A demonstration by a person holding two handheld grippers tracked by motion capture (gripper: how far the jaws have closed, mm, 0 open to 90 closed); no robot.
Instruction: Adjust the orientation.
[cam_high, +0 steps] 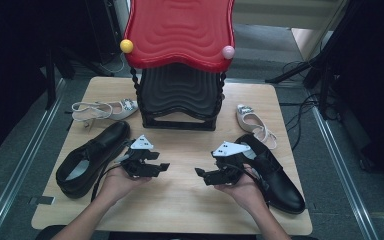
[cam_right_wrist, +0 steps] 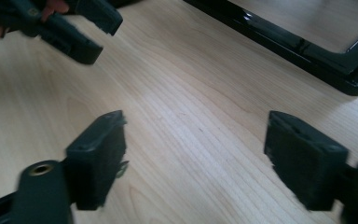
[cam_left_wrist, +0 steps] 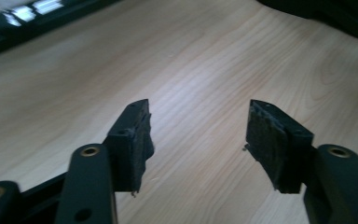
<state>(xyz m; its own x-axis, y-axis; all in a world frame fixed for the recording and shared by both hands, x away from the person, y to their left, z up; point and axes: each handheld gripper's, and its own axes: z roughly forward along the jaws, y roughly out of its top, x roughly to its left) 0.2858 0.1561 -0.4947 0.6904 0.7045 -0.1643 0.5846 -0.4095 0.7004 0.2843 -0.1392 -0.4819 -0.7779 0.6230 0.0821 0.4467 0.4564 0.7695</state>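
Two black shoes flank the wooden tabletop (cam_high: 180, 200): the left black shoe (cam_high: 92, 157) at nine o'clock, the right black shoe (cam_high: 275, 172) at three o'clock. A red-and-black shoe rack (cam_high: 180, 60) stands at twelve o'clock, with one pale sandal (cam_high: 105, 109) at ten and another pale sandal (cam_high: 252, 124) at two. Nothing is grasped, so this looks like the approach before a first pick. The left tool (cam_high: 160, 167) and right tool (cam_high: 200, 172) hover low at centre, tips facing each other, each cradled in an upturned palm. Both stand wide open and empty over bare wood. Next, each hand likely must swing outward to its nearest shoe.
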